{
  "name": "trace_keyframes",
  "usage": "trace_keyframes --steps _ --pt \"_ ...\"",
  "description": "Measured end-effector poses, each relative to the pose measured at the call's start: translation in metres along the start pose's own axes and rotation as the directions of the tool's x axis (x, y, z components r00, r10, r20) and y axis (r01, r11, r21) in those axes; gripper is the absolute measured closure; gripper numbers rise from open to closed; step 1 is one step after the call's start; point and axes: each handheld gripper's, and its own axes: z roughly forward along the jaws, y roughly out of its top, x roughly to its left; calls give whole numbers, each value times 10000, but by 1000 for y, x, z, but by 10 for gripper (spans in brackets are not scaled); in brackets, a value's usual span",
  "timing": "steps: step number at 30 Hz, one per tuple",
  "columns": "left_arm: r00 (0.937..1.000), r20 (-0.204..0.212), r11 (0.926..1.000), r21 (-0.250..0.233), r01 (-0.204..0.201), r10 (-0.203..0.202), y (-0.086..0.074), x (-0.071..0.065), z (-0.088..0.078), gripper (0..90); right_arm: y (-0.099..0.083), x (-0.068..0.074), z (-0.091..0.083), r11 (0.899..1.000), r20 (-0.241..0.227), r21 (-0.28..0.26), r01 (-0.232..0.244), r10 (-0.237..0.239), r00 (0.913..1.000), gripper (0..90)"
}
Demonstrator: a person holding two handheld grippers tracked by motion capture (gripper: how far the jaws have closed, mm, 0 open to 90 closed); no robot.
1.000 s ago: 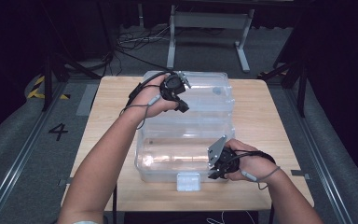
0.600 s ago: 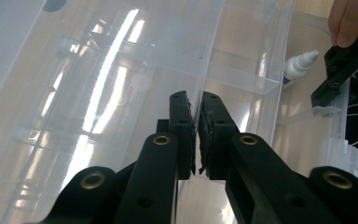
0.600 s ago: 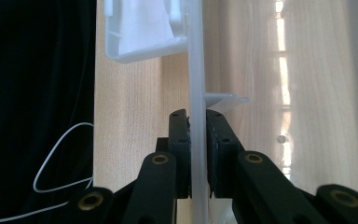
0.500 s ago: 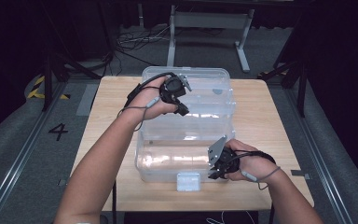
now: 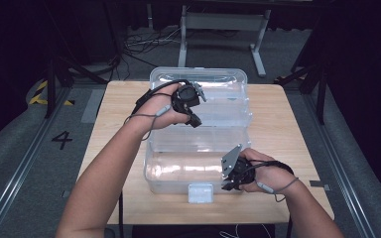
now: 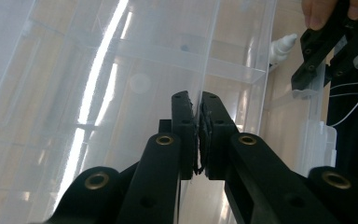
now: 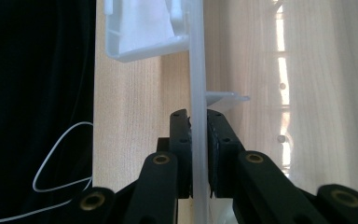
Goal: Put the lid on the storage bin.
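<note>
Clear plastic box (image 5: 198, 148) sits open in the middle of the wooden table (image 5: 124, 104), lid (image 5: 201, 84) hinged back on the far side of the box, white latch (image 5: 200, 192) hanging on the near wall.

Left gripper (image 5: 194, 120), held in the person's left hand (image 5: 171, 106), is over the far part of the box, near where the lid meets the base. In the left gripper view the jaws of the left gripper (image 6: 196, 100) are pressed together on a thin clear plastic edge, which runs up between the pads.

Right gripper (image 5: 226, 186), held in the right hand (image 5: 258, 171), is at the near right corner of the box, just right of the latch. In the right gripper view the jaws of the right gripper (image 7: 197, 114) pinch the box's clear wall (image 7: 196, 70); pads touch it on both sides. Latch (image 7: 144, 32) shows beyond, against the table top (image 7: 135, 107).

Cables trail from both grippers across the wrists.
</note>
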Motion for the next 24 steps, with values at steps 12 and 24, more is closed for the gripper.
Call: trace_keyframes --steps 12,24 --pt "9997 141 9994 275 -223 220 0 -10 -1 864 1 2 0 9999 64 72 -124 124 9999 829" --pt "9990 265 9988 303 -375 367 -2 -17 -1 867 0 3 0 9999 70 42 -127 127 9999 828"
